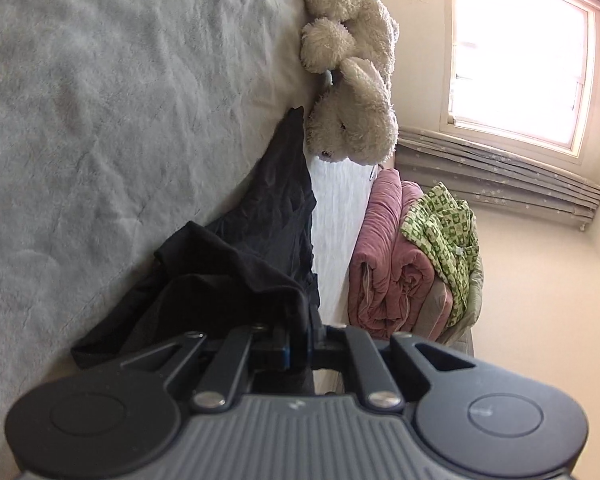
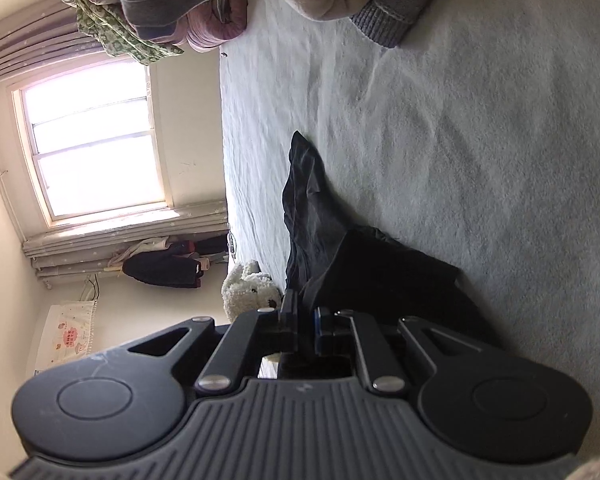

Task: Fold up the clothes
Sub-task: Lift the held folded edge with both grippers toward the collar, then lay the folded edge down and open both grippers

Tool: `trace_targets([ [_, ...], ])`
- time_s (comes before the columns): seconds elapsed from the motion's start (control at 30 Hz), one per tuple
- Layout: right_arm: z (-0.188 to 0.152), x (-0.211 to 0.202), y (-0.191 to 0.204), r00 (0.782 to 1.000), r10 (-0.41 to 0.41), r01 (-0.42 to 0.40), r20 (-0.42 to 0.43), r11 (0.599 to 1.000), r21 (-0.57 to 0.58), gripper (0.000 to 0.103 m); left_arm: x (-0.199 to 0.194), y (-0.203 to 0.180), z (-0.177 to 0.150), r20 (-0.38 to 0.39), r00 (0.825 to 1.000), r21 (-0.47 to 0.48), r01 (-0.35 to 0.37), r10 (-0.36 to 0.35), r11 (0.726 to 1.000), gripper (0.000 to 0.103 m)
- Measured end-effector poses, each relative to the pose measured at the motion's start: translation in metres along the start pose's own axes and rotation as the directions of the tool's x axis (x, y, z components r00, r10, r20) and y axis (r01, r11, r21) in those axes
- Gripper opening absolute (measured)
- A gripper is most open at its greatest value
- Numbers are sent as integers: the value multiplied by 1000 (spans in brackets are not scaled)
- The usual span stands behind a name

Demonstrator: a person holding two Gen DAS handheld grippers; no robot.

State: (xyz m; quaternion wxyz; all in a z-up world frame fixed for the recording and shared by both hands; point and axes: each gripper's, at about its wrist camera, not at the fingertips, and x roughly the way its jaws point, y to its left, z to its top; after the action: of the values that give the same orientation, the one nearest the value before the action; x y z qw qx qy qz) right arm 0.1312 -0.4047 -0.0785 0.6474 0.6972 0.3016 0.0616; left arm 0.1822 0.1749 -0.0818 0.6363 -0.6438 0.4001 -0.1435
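While each gripper's jaws clamp its edge, the black garment (image 1: 260, 236) trails across the bed (image 1: 100, 120).

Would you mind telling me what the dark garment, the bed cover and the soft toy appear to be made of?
Dark garment: thin woven fabric, matte black, judging by its fine sharp creases; the fibre is unclear.
Bed cover: plush fleece-like pile in pale grey, with a soft brushed nap.
Soft toy: shaggy cream synthetic-looking fur, clumped in tufts.
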Motion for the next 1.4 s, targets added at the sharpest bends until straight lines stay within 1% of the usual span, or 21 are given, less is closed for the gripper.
trace_targets([
  [0.1,9,9,-9,1000,-18,18,9,1000,6,17,12,4,11,8,1000,-12,-7,8,1000,7],
  [0.17,13,12,-14,1000,-19,19,18,1000,14,17,16,8,18,16,1000,-31,-5,5,999,15],
  [0.2,16,12,-15,1000,-15,14,20,1000,12,17,18,10,22,20,1000,-41,-4,4,999,23],
  [0.27,21,8,-13,999,-1,1,32,1000,-7,20,13,7,27,48,999,-18,13,-12,1000,29],
  [0.33,23,-2,-6,998,18,-15,66,999,-51,37,3,2,31,88,996,27,27,-29,999,43],
  [0.37,21,-7,-2,997,18,-11,79,996,-87,52,-2,-2,31,107,994,55,25,-31,998,46],
  [0.4,19,-12,2,996,15,-3,91,992,-127,54,-6,-7,31,123,992,96,9,-21,995,52],
  [0.47,11,-18,10,994,-38,60,105,973,-221,54,-13,-17,28,154,988,192,-53,23,980,54],
  [0.53,-1,-23,17,984,-96,140,148,935,-327,55,-16,-28,21,195,978,317,-135,75,939,54],
  [0.6,-16,-25,22,971,-139,211,193,880,-425,55,-11,-38,13,229,966,422,-211,121,882,54],
  [0.73,-39,-16,26,952,-184,290,243,792,-537,55,7,-50,-1,301,930,566,-353,212,745,54],
  [0.8,-49,-1,32,934,-222,352,280,710,-610,55,20,-48,-5,344,902,614,-425,259,665,55],
  [0.83,-52,8,34,921,-249,389,300,659,-644,55,28,-46,-6,370,880,624,-473,298,623,55],
  [0.9,-58,24,29,889,-296,457,349,541,-706,54,40,-39,-6,412,851,643,-525,327,558,49],
  [0.97,-69,30,25,874,-297,484,385,456,-747,54,41,-42,-9,426,837,646,-547,342,533,49],
  [1.0,-72,30,26,868,-305,493,392,439,-751,54,40,-45,-10,418,834,635,-551,359,541,49],
  [1.03,-73,30,28,863,-315,500,395,430,-752,54,35,-45,-11,398,840,623,-543,369,564,52],
  [1.17,-60,20,33,868,-356,491,347,509,-707,55,7,-43,-16,312,866,569,-500,391,652,57],
  [1.23,-54,10,30,880,-365,470,302,584,-662,56,-9,-40,-20,273,875,538,-484,400,690,58],
  [1.3,-47,-10,23,904,-363,425,227,694,-581,56,-24,-35,-20,221,881,502,-471,419,725,60],
  [1.4,-41,-37,13,927,-345,373,147,804,-462,56,-46,-28,-17,128,891,457,-442,435,772,60],
])
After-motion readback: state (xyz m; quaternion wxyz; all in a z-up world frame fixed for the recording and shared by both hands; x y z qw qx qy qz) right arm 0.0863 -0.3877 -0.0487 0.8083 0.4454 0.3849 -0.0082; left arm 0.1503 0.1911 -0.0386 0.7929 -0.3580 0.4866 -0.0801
